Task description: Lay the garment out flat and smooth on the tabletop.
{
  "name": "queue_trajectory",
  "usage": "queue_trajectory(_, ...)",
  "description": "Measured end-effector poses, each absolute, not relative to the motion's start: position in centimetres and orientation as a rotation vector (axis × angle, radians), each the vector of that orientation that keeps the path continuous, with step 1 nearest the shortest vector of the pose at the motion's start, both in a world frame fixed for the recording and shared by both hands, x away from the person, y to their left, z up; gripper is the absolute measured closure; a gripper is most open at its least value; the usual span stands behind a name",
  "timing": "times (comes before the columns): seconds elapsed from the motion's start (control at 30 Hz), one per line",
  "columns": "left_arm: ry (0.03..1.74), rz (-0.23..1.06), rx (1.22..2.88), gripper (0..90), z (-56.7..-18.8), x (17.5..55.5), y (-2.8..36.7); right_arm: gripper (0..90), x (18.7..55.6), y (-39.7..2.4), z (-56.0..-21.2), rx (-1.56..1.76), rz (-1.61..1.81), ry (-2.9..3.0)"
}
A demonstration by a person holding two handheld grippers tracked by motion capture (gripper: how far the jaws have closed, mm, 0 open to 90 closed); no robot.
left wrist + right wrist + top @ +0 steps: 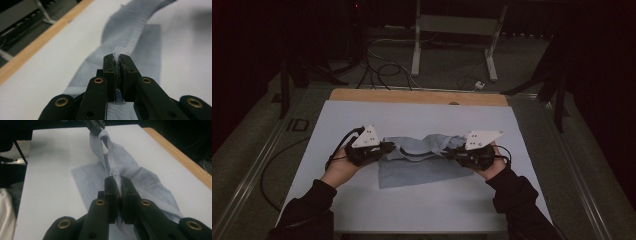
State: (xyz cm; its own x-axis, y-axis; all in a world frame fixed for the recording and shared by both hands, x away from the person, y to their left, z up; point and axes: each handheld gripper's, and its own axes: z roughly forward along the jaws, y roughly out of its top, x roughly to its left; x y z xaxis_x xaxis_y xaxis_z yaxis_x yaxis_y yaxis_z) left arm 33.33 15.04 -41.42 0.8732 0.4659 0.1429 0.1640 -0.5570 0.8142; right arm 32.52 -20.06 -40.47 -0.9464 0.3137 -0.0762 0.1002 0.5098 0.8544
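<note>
A light blue-grey cloth (419, 160) lies mid-table, its far edge lifted off the white table top (412, 115) and stretched between my two grippers. My left gripper (388, 147) pinches the cloth's left end, jaws shut on a bunched fold (119, 53). At the other end, my right gripper (451, 152) is shut on the cloth (116, 173). From the right gripper view the raised cloth (117, 160) runs away to the left gripper (96, 126) at the top. The near part of the cloth still rests flat on the table.
A wooden strip (417, 96) edges the table's far side. Beyond it on the floor stand a metal frame (452, 40) and loose cables (382, 70). A dark cable (277, 165) loops off the table's left side. Bare white surface surrounds the cloth.
</note>
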Motion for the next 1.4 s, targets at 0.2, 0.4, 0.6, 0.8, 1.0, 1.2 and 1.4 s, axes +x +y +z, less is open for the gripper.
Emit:
queue_trajectory(0.2, 0.503, 0.439, 2.139, 85.1, -41.2, 34.9, 15.2, 86.0, 33.8, -19.4, -40.4, 0.377, 1.429, 2.502)
queue_trajectory(0.4, 0.512, 0.445, 2.129, 85.1, -41.2, 35.6, 15.1, 86.0, 35.6, -19.6, -40.6, 0.484, 1.439, 2.467)
queue_trajectory(0.6, 0.528, 0.442, 2.12, 85.1, -41.2, 37.1, 14.9, 86.0, 37.3, -19.6, -40.5, 0.585, 1.459, 2.418)
queue_trajectory(0.8, 0.533, 0.432, 2.097, 85.0, -40.7, 39.2, 15.0, 86.0, 39.2, -19.0, -40.4, 0.644, 1.442, 2.402)
queue_trajectory(1.0, 0.609, 0.443, 2.074, 84.8, -40.2, 43.1, 15.4, 86.0, 43.0, -19.1, -40.3, 0.864, 1.422, 2.331)
queue_trajectory(1.2, 0.723, 0.477, 2.024, 84.5, -40.0, 47.2, 15.7, 85.9, 46.9, -18.8, -39.2, 1.05, 1.354, 2.203)
queue_trajectory(1.4, 0.892, 0.447, 2.086, 56.1, -41.4, 50.0, 15.0, 69.3, 50.0, -17.3, -40.1, 1.159, 1.254, 2.178)
